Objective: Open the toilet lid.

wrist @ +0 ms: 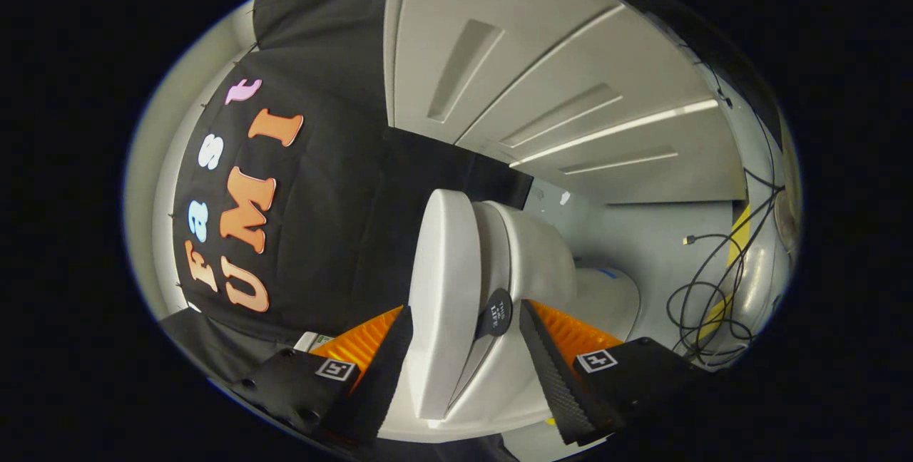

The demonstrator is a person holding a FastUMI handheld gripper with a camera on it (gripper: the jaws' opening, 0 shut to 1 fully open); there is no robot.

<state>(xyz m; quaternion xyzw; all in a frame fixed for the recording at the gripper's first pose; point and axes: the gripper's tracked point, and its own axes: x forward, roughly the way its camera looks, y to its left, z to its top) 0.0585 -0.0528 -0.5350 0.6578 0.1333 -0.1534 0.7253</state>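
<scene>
The gripper (467, 348) is spread either side of the toilet lid (442, 291), seemingly untouching. Stiff, smooth, probably slippery plastic; best gripped at its free rim.

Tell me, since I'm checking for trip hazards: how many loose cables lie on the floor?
1, possibly more: a black cable coiled on the floor right of the toilet; its loops may hide others.

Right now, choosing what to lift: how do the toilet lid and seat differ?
The toilet lid is the broad outer slab; the seat is a thinner band behind it. The lid's face is bare; a round black tab sits by the seat's edge. Both white, between the open hand-held gripper's fingers.
</scene>
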